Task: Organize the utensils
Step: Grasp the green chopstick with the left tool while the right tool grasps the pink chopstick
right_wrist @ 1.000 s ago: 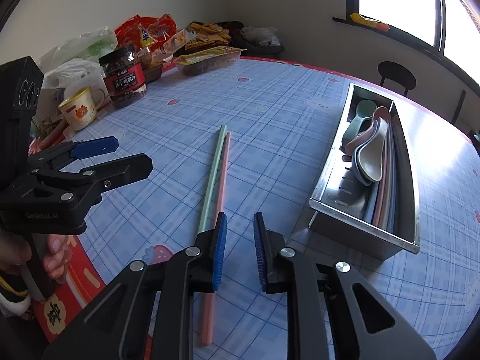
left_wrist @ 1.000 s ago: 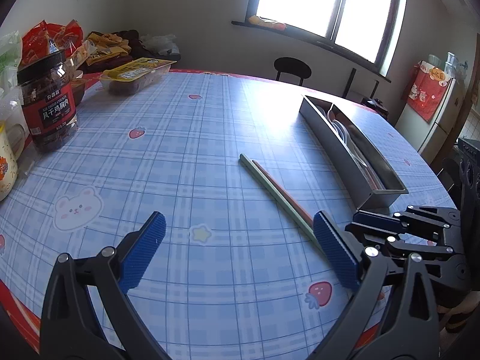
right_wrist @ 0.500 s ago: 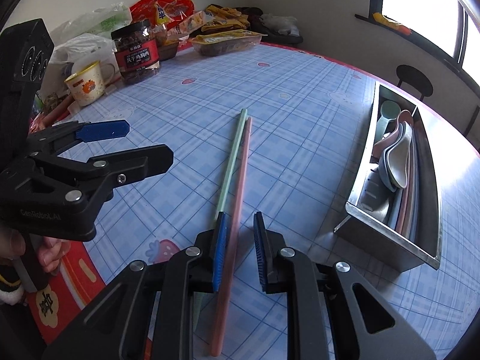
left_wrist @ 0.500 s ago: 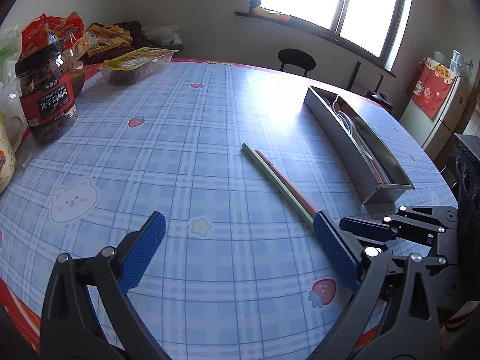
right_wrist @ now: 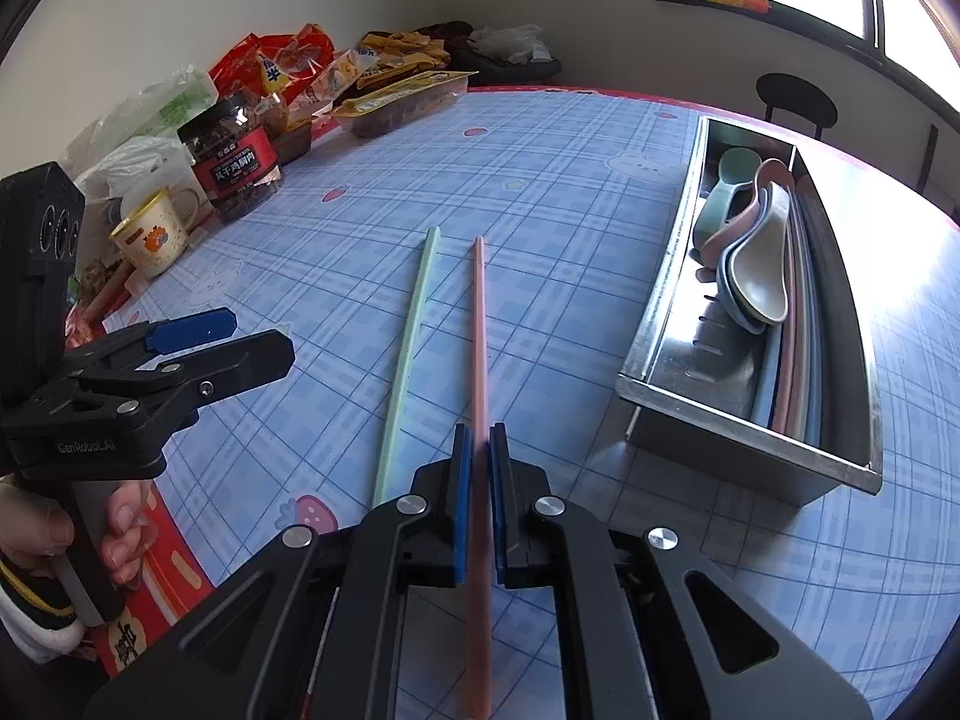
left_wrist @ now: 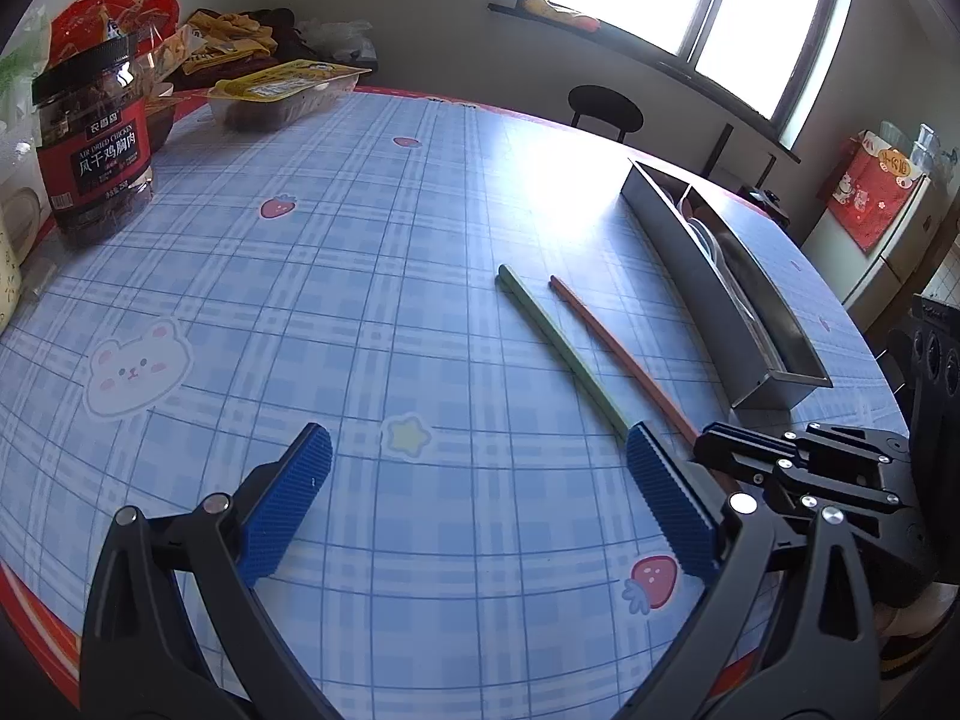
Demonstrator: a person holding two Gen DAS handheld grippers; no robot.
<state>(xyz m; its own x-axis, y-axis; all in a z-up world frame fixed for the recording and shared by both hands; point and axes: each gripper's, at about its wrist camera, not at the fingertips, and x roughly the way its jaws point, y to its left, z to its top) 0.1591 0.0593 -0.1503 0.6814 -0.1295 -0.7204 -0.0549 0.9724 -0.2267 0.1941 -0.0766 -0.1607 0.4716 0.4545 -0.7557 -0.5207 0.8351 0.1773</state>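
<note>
Right wrist view: the right gripper (right_wrist: 478, 450) has just been closing, and its jaws are now clamped on the pink chopstick (right_wrist: 478, 324), which runs between the blue pads. Half a second ago the pink chopstick lay touching the green chopstick (right_wrist: 409, 341); now the two are apart, the pink one swung a little toward the metal utensil tray (right_wrist: 753, 438). Whether the pink one's far tip is off the tablecloth (right_wrist: 540, 192) cannot be told.

The green chopstick lies flat on the cloth, between the two grippers. The tray already holds several spoons (right_wrist: 750, 252) and long utensils along its far wall.

Left wrist view: the left gripper (left_wrist: 480, 483) hovers over the cloth, jaws wide apart, nothing between them.

Judgement: the grasp step looks complete, so the pink chopstick can go to the tray. The green chopstick remains, so the task is unfinished. The grip sits near one end; the stick could pivot in the pads.
</note>
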